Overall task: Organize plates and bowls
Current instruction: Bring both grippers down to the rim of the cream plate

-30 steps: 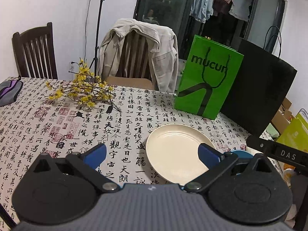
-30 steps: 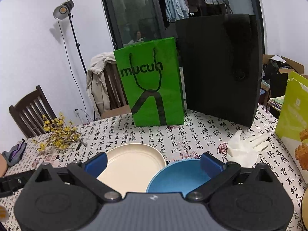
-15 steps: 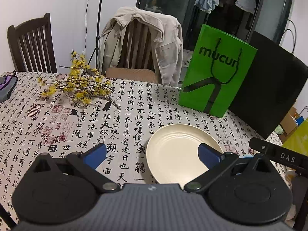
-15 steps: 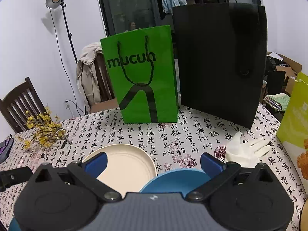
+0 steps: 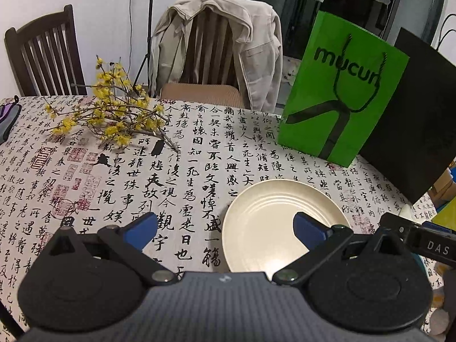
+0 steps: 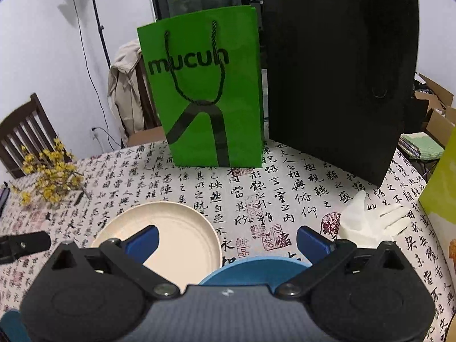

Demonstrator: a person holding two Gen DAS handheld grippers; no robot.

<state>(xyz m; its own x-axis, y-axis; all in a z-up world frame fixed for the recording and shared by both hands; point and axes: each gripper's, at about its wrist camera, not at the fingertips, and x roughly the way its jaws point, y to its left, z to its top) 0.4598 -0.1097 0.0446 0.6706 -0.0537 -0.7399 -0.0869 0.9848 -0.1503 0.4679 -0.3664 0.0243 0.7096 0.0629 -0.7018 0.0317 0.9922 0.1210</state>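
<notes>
Two sets of tongs hang over the desk [image 5: 199, 154], both spread wide w/ nothing between the blue pads. Left tongs [image 5: 225, 228] sit just left of the cream plate [image 5: 270, 228], right pad over the plate's inner area, left pad over the calligraphy cloth. Right tongs [image 6: 226, 240] straddle the gap btwn cream plate [image 6: 182, 236] and blue bowl [image 6: 250, 269]; bowl lies just right of the plate, rim nearly touching it, mostly hidden under the tongs body. Behind the plate stands a green "mucun" bag [image 6: 205, 94], black bag [image 6: 336, 79] beside it on the right. Yellow flower sprig [image 5: 114, 114] lies well left of the plate. White glove [image 6: 370, 222] lies right of the bowl, near the black bag's corner.
</notes>
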